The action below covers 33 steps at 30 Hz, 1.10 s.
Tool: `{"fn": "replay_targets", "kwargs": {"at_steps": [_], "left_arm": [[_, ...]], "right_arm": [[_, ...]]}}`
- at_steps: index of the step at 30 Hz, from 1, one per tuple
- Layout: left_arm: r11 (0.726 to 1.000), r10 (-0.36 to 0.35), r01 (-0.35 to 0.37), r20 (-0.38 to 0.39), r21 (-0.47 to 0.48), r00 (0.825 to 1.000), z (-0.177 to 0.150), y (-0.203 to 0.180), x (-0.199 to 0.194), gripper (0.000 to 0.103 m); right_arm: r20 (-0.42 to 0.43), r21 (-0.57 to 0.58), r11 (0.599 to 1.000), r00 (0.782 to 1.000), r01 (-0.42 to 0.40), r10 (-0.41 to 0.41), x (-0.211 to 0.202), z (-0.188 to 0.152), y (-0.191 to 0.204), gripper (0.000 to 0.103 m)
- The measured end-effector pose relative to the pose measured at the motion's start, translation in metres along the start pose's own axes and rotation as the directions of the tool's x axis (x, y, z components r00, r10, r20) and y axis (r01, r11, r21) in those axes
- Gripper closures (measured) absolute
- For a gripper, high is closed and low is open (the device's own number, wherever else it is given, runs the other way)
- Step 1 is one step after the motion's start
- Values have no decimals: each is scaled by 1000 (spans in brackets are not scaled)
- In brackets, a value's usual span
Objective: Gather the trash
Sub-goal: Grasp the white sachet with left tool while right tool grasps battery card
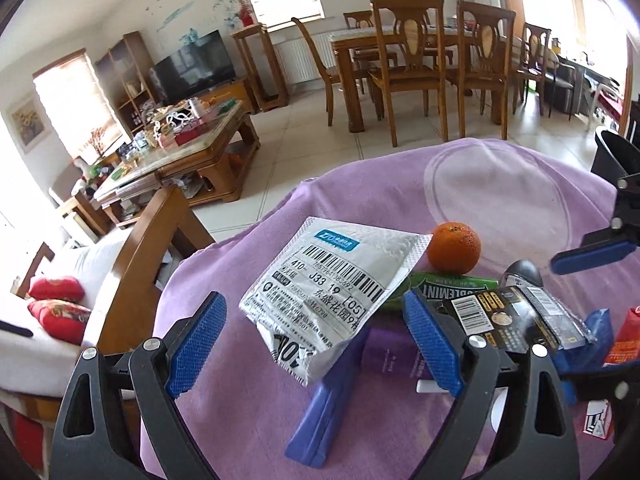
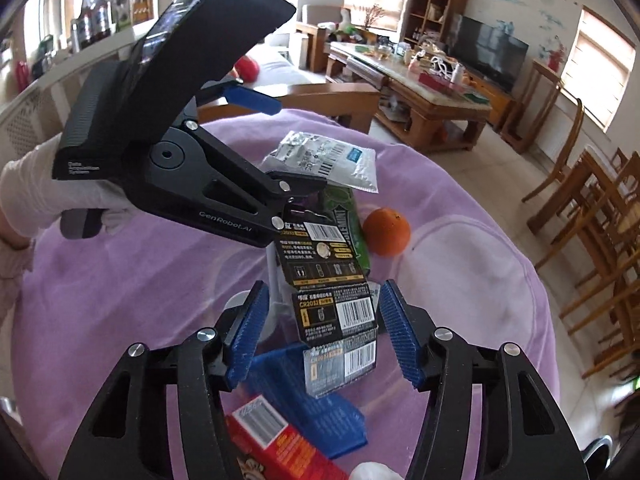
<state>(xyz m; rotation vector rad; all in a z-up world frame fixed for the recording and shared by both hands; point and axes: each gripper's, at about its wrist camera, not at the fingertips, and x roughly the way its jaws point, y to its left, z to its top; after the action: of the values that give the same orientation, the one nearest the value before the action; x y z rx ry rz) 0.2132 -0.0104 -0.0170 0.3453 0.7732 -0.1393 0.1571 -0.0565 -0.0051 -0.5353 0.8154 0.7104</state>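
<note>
The left gripper [image 1: 316, 338] has its jaws spread wide apart, with nothing clamped between them. A torn grey mailing bag [image 1: 330, 296] with a barcode label sits in the gap between the blue pads, crumpled and tilted up off the purple cloth [image 1: 248, 420]. It rests partly on a blue case [image 1: 324, 408] and a purple bottle [image 1: 390, 354].

The right gripper [image 2: 320, 332] is also open. A black battery card [image 2: 334, 284] stands between its pads without touching either. Just below lie a blue plastic tray [image 2: 316, 404] and a red box [image 2: 276, 440].

Beyond these, a green gum pack [image 2: 346, 224] lies beside an orange [image 2: 386, 231]. All the items sit on the cloth-covered table. A clear glass lid [image 1: 496, 200] lies farther back on the cloth.
</note>
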Motion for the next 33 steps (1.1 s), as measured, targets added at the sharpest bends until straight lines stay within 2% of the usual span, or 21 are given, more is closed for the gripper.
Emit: {"fn": "replay_targets", "kwargs": {"at_steps": [1, 3, 6, 11, 14, 15, 18, 20, 26, 28, 29, 30, 32, 33], "left_arm": [[1000, 1, -1, -1, 10, 1000, -1, -1, 1, 14], [1000, 8, -7, -6, 24, 1000, -1, -5, 2, 14], [1000, -6, 6, -5, 16, 1000, 0, -1, 6, 14], [998, -46, 46, -4, -42, 999, 4, 7, 6, 13], [998, -37, 37, 7, -41, 999, 7, 7, 1, 13], [998, -38, 38, 7, -44, 999, 8, 7, -1, 14], [1000, -22, 22, -10, 0, 1000, 8, 0, 2, 14], [999, -4, 5, -34, 33, 999, 7, -7, 10, 13], [999, -28, 28, -29, -16, 999, 10, -2, 15, 15], [995, -72, 70, -28, -75, 997, 9, 4, 17, 25], [989, -91, 87, -29, -115, 995, 9, 9, 18, 33], [984, -90, 84, -28, -155, 996, 10, 15, 19, 40], [981, -79, 74, -21, -179, 997, 9, 18, 20, 45], [980, -67, 63, -16, -187, 998, 8, 17, 19, 53]], "right_arm": [[-12, -3, 1000, 1000, 7, -8, 5, -1, -2, 57], [-24, -2, 1000, 999, 22, -22, 10, -1, -5, 74], [-10, 9, 1000, 1000, 30, -30, 9, -5, -10, 81], [45, 72, 997, 999, 24, -27, -8, -15, -29, 89], [56, 105, 994, 998, 10, -16, -14, -19, -37, 91], [64, 119, 993, 998, 12, -20, -17, -22, -41, 96], [95, 182, 983, 995, -12, -6, -28, -26, -52, 101], [106, 224, 972, 994, -64, 41, -35, -28, -64, 101], [102, 244, 967, 994, -73, 49, -35, -32, -71, 101], [101, 247, 965, 993, -82, 59, -35, -29, -70, 101], [100, 248, 965, 993, -83, 60, -34, -28, -68, 101], [98, 248, 966, 994, -79, 56, -34, -26, -67, 101], [99, 253, 964, 993, -80, 57, -29, -22, -67, 101], [101, 257, 963, 993, -81, 56, -27, -20, -67, 100]]}}
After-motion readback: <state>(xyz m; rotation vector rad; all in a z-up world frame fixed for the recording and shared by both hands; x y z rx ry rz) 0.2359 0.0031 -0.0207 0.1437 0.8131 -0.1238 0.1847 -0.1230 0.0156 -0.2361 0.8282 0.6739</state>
